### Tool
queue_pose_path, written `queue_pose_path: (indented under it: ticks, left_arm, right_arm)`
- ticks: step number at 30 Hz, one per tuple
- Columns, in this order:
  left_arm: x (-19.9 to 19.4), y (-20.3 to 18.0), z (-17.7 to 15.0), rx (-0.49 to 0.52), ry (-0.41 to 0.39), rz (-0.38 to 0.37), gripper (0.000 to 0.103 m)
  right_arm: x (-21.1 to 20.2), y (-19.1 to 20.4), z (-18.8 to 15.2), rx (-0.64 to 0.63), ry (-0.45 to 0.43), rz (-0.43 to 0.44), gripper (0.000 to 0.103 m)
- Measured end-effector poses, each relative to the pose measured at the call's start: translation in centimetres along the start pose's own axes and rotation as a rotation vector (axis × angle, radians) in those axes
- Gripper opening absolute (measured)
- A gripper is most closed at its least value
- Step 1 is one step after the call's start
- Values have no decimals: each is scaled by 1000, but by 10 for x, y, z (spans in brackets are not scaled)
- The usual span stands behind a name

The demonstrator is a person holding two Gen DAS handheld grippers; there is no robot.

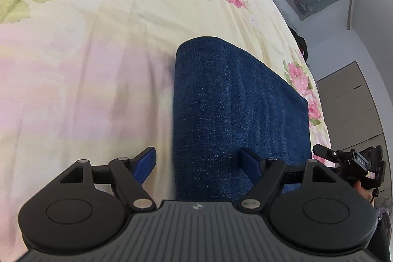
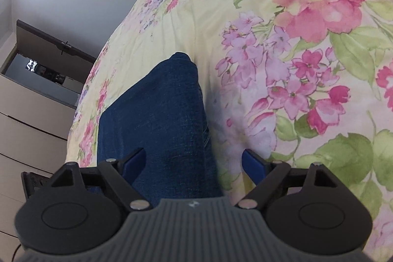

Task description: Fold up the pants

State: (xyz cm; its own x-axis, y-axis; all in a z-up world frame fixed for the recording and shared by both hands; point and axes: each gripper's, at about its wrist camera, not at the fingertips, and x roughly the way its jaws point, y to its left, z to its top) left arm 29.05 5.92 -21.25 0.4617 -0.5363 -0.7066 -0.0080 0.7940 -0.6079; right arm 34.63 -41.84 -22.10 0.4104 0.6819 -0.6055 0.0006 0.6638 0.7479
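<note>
Two claws, both spread wide with nothing pinched. My left claw straddles the near left edge of the pants: one blue pad sits over the bedsheet, the other over denim. My right claw mirrors that on the near right edge, left pad over denim, right pad over the sheet. I can't tell whether any pad touches cloth.

The pants lie on the bed as a compact blue rectangle, long axis running from near to far, rounded far end, close to the bed's edge in the left view. Looks folded, or one fold short.

Risks as I judge them:
- If I clamp here, the outer pad of either claw may catch floral sheet along with denim; lifting would then drag the bedding and skew the stack.
- Grabbing only the top layer would peel the fold open.
- Uneven lift between the two claws twists the bundle.
- Any push toward that side edge could slide it off the bed.
</note>
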Motion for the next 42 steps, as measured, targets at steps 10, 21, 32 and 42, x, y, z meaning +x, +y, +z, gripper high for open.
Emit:
queue_pose_path:
  ticks: [10, 21, 32, 42]
  left_arm:
    - [18, 0, 3, 10, 28, -50, 98]
    - [30, 0, 6, -5, 53, -86, 102]
    - [38, -10, 9, -2, 54, -76, 103]
    - [33, -7, -2, 17, -9, -77, 102]
  right_arm:
    - [28, 4, 12, -91, 114, 49, 83]
    - [74, 9, 22, -91, 275, 212, 83]
    - [82, 7, 26, -82, 314, 251, 83]
    - [71, -2, 25, -87, 260, 247, 75]
